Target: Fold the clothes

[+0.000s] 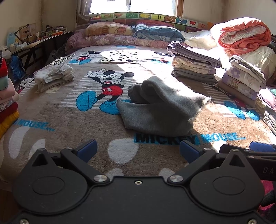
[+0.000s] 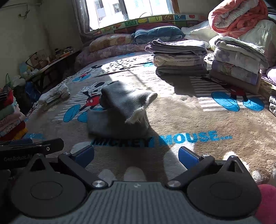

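- Left wrist view: the left tool (image 1: 138,149) hangs low over the near edge of the bed, its blue pads spread wide, nothing between them.
- Just past it, at centre frame, sits the grey garment (image 1: 160,106), loosely bundled, one end rolled up and over the rest, a frayed pale edge on its right side.
- It lies on the Mickey Mouse blanket (image 1: 60,117), just above the "MICKEY" lettering and beside the big printed figure.
- Bottom right corner of that view: a bit of the right tool pokes in, close beside the left one.
- Right wrist view: the right tool (image 2: 136,155) is likewise wide open and holding nothing, hovering over the blanket near the lettering.
- From here the grey garment sits left of centre, half in sun, half in shade, apart from both tools.
- Upper right: a stack of folded linens (image 2: 179,56), and a second folded stack (image 2: 238,63) just beside it to the right.
- Above them in the top right corner, a rolled orange and white quilt (image 2: 238,17).
- Left of middle, a small folded white garment (image 1: 55,75) rests on the blanket, well apart from the grey one.
- Far left edge: a pile of folded coloured clothes (image 1: 6,100).
- Top of frame: pillows (image 1: 110,29) along the headboard under a bright window (image 1: 131,6).
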`<state>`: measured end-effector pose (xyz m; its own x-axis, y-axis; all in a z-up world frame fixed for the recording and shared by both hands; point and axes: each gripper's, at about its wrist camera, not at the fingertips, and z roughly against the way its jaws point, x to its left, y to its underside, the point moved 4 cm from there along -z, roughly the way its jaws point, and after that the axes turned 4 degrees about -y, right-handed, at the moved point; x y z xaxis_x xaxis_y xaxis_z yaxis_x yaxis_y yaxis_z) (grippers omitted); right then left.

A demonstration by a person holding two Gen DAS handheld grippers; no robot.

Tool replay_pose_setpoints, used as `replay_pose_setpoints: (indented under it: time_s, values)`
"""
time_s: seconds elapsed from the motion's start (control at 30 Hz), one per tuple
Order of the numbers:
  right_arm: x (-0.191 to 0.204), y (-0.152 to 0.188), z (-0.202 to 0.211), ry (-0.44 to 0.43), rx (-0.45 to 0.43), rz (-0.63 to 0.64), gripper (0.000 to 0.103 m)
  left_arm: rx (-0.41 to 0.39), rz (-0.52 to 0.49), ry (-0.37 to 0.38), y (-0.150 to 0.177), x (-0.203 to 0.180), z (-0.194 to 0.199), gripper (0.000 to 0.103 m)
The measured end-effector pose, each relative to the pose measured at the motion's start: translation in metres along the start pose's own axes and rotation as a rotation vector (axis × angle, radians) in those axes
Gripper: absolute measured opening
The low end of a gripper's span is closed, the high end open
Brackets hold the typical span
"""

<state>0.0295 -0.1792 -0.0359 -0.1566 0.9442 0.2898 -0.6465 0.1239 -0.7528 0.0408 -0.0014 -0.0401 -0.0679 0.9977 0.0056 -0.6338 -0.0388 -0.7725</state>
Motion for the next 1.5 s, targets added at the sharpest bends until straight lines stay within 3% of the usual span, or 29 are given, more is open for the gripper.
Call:
replay_pose_setpoints:
  time_s: [0.23,0.47,0.87,1.07,1.23,1.5]
  values:
    - [0.0,0.003,-0.004,-0.036,-0.015,0.018,0.103,0.014,0.016,0.012,0.003,0.0,-0.009,0.103]
    - [-0.015,0.005,-0.011,-0.097,-0.049,-0.058,0.103,0.037,0.072,0.044,0.006,0.004,-0.023,0.103]
    - [-0.019,0.013,-0.041,-0.145,-0.128,-0.012,0.103,0.012,0.124,0.071,0.015,0.007,-0.055,0.103]
    - [-0.022,0.012,-0.064,-0.143,-0.171,0.034,0.103,0.075,0.176,0.112,0.022,0.013,-0.079,0.103]
    - [-0.029,0.012,-0.082,-0.192,-0.163,-0.027,0.103,0.135,0.237,0.179,0.027,0.022,-0.097,0.103]
    - [-0.026,0.002,-0.104,-0.208,-0.171,0.064,0.103,0.094,0.267,0.175,0.025,0.025,-0.111,0.102]
